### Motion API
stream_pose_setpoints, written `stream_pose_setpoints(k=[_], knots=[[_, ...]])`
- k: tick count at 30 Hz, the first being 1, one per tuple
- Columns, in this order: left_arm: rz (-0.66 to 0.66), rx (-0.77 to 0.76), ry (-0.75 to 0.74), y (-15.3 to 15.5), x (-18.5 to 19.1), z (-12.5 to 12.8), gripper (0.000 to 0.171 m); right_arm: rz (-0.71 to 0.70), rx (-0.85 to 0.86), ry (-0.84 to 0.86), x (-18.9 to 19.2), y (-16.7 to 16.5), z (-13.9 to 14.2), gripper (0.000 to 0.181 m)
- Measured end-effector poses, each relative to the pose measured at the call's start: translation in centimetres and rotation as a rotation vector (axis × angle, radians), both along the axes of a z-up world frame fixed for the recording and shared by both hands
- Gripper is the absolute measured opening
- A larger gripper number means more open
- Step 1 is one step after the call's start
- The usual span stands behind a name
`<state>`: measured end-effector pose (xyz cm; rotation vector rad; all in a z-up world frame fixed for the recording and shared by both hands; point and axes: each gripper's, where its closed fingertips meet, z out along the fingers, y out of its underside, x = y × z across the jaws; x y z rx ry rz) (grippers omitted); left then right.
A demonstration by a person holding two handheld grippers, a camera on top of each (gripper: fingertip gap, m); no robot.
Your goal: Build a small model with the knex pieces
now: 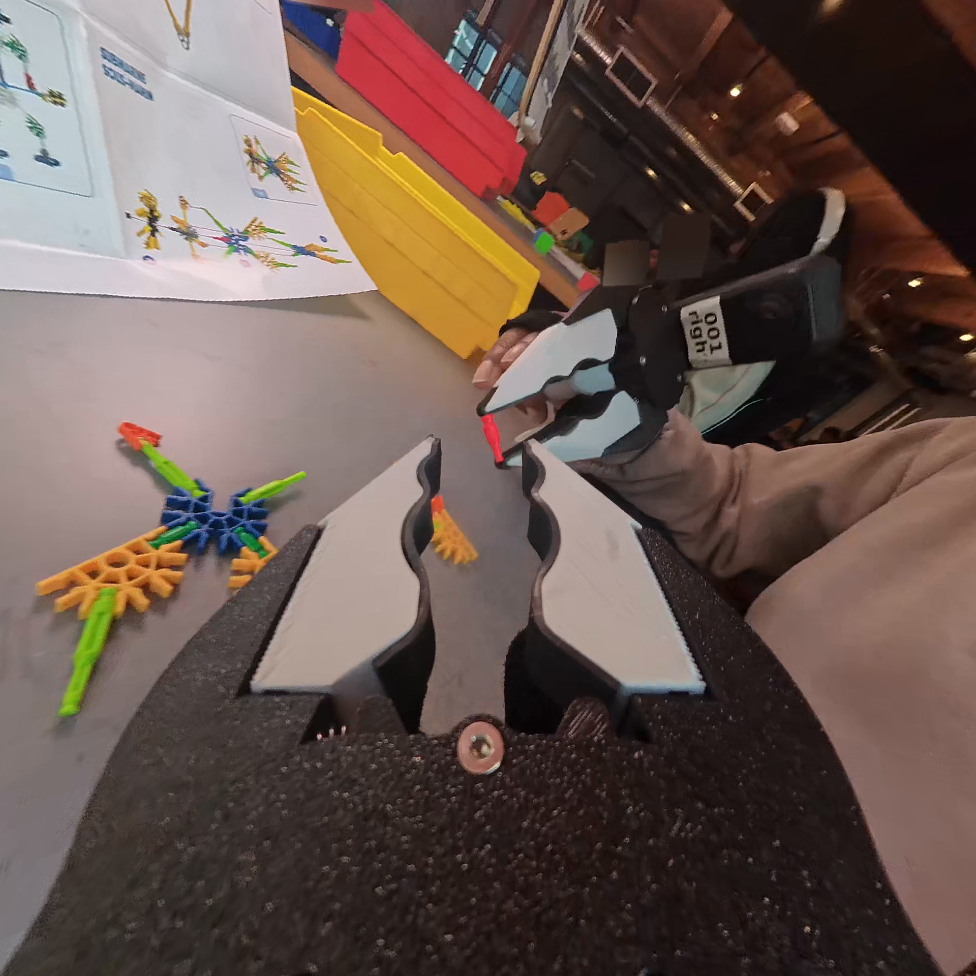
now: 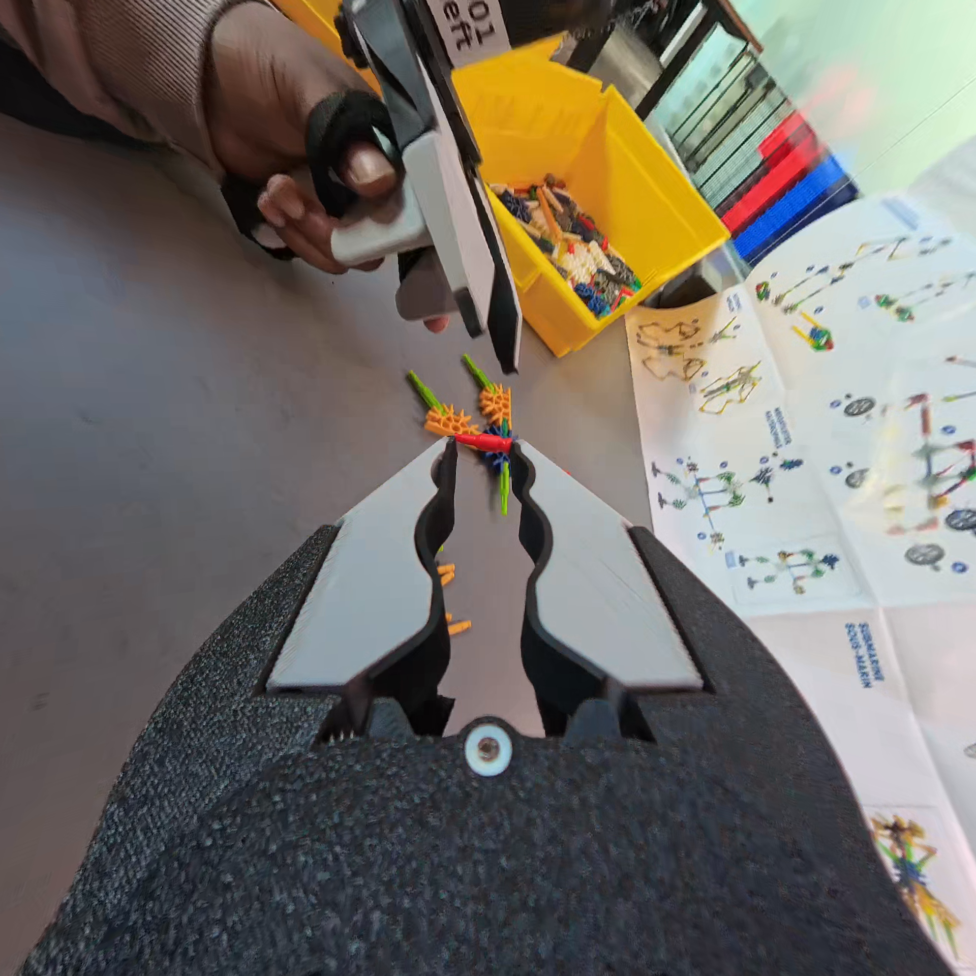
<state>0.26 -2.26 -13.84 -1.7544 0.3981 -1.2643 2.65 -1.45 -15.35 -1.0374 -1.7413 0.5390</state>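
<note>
The right gripper (image 2: 481, 442) pinches a short red rod (image 2: 483, 441) crosswise between its fingertips, raised above the grey table (image 2: 158, 396) and just beside the tips of the left gripper (image 1: 480, 449), whose fingers stand narrowly apart with nothing between them. On the table to the left of the left gripper lies a built piece of blue connectors with green rods and orange fan-shaped connectors (image 1: 174, 533), and a small orange connector (image 1: 453, 538) sits under its fingers. Farther off are a yellow bin (image 2: 634, 158) of mixed parts and, on the right in the right wrist view, an unfolded instruction sheet (image 2: 792, 475)
</note>
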Motion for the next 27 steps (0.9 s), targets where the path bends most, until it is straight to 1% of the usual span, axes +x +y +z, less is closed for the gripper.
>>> stream_pose_setpoints(k=[2, 6, 9, 13, 15, 16, 17, 18, 21, 23, 24, 26, 27], knots=[[-0.056, -0.044, -0.046, -0.6, 0.7, 0.1, 0.028, 0.014, 0.065, 0.021, -1.0, -1.3, 0.4, 0.018], [-0.115, -0.068, -0.035, -1.4, 1.5, -0.2, 0.016, 0.01, 0.11, 0.045, -1.7, -2.0, 0.9, 0.018], [-0.122, -0.053, -0.024, -1.6, 1.8, -0.2, 0.006, 0.013, 0.108, 0.06, -1.6, -2.1, 1.2, 0.018], [-0.12, -0.024, -0.009, -1.6, 1.8, 0.0, 0.005, 0.012, 0.111, 0.08, -1.6, -2.2, 1.6, 0.015], [-0.091, 0.015, 0.035, -1.3, 1.3, 0.2, 0.005, 0.004, 0.099, 0.1, -1.6, -2.0, 1.8, 0.015], [-0.044, 0.049, 0.091, -0.7, 0.6, 0.1, 0.005, -0.009, 0.091, 0.097, -1.5, -1.7, 1.7, 0.017], [0.022, 0.091, 0.172, 0.0, -0.6, 0.0, 0.005, -0.027, 0.08, 0.084, -1.3, -1.2, 1.5, 0.024], [0.11, 0.133, 0.268, 0.9, -2.4, -0.2, 0.005, -0.049, 0.066, 0.078, -1.0, -0.6, 1.4, 0.027], [0.443, 0.219, 0.554, 3.6, -10.2, -0.2, 0.005, -0.128, -0.018, 0.066, 0.1, 1.8, 1.3, 0.028], [0.651, 0.218, 0.714, 4.4, -15.9, -0.1, 0.006, -0.193, -0.063, 0.029, 1.2, 3.8, 0.6, 0.029], [0.727, 0.194, 0.776, 4.5, -18.4, -0.4, 0.006, -0.23, -0.079, 0.007, 1.9, 4.9, 0.2, 0.029], [0.829, 0.136, 0.852, 4.5, -22.0, -1.0, 0.006, -0.275, -0.116, -0.042, 3.2, 6.5, -0.7, 0.028], [0.85, 0.116, 0.87, 4.4, -22.8, -1.3, 0.006, -0.292, -0.134, -0.05, 3.8, 7.1, -0.9, 0.027]])
